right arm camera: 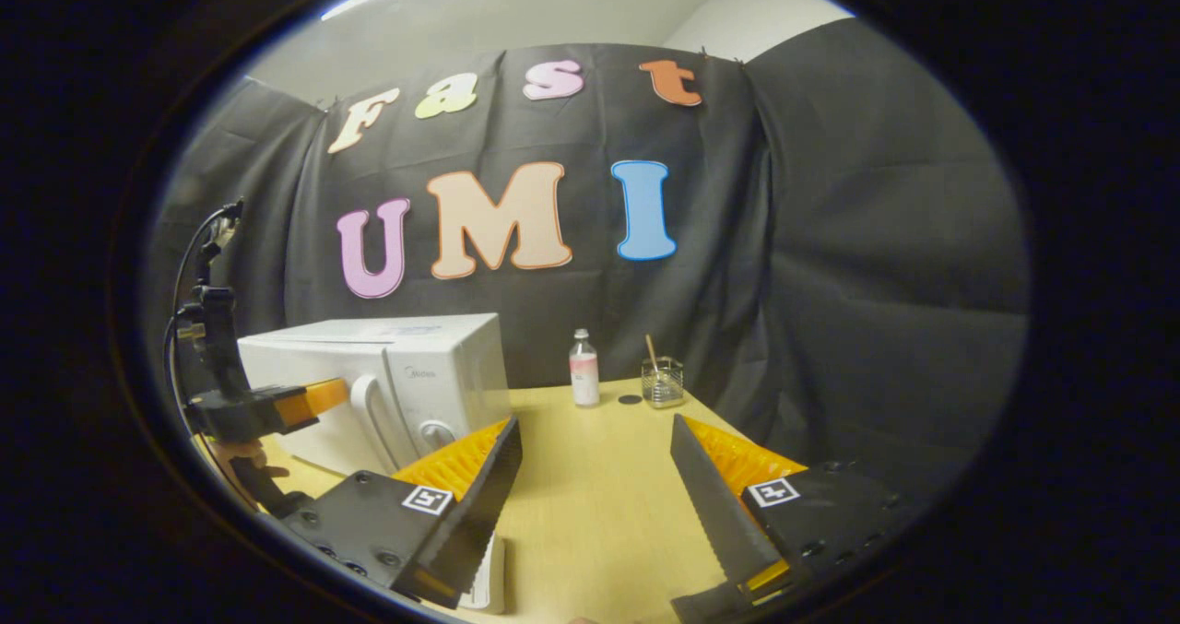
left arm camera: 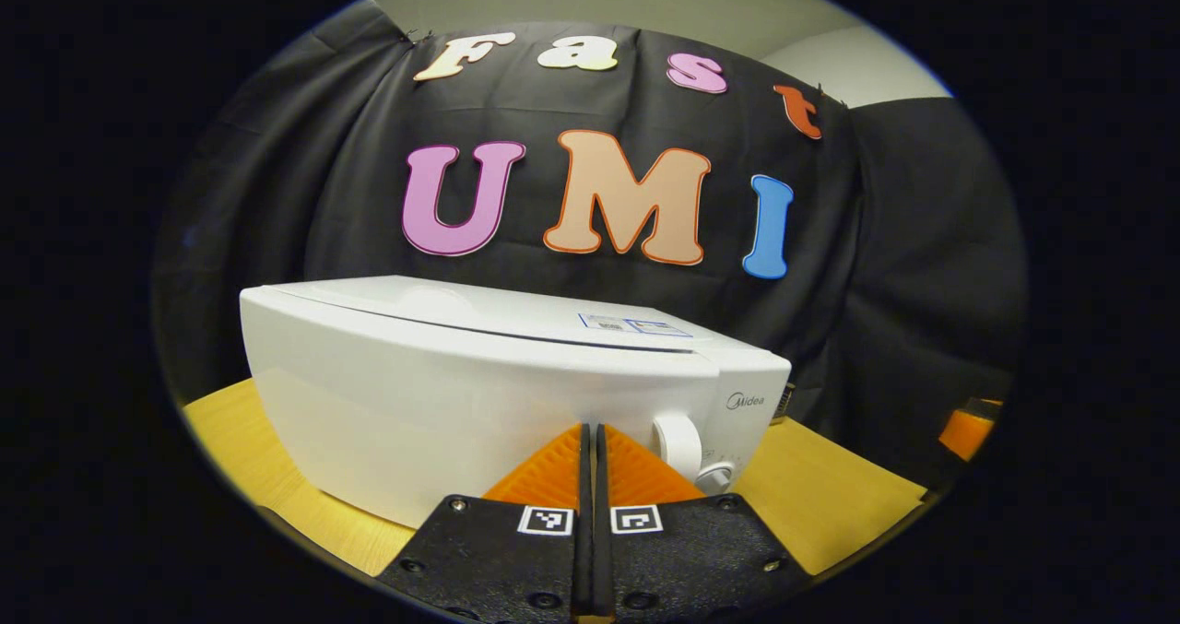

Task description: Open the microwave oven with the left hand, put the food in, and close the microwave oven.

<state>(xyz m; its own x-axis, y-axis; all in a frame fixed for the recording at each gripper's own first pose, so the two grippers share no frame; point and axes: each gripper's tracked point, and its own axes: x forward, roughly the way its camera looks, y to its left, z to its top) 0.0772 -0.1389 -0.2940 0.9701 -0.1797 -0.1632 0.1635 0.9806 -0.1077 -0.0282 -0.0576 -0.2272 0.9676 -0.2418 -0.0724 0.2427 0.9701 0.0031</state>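
The white microwave oven (left arm camera: pixel 479 394) stands on the yellow table with its door shut. Its upright handle (left arm camera: pixel 678 444) and a knob (left arm camera: pixel 717 476) sit at the right of its front. My left gripper (left arm camera: pixel 590 430) is shut with nothing between its fingers, tips close to the door just left of the handle. In the right gripper view the microwave (right arm camera: pixel 406 375) stands at the left, with the left gripper (right arm camera: pixel 295 403) and a hand in front of its door. My right gripper (right arm camera: pixel 595 449) hangs open over the table, holding nothing. A white object (right arm camera: pixel 487 573) lies partly hidden under its left finger.
A small bottle (right arm camera: pixel 584 368) and a glass jar with a stick in it (right arm camera: pixel 662 382) stand at the back of the yellow table (right arm camera: pixel 599 504), near the black cloth wall. A dark round spot (right arm camera: pixel 630 400) lies between them.
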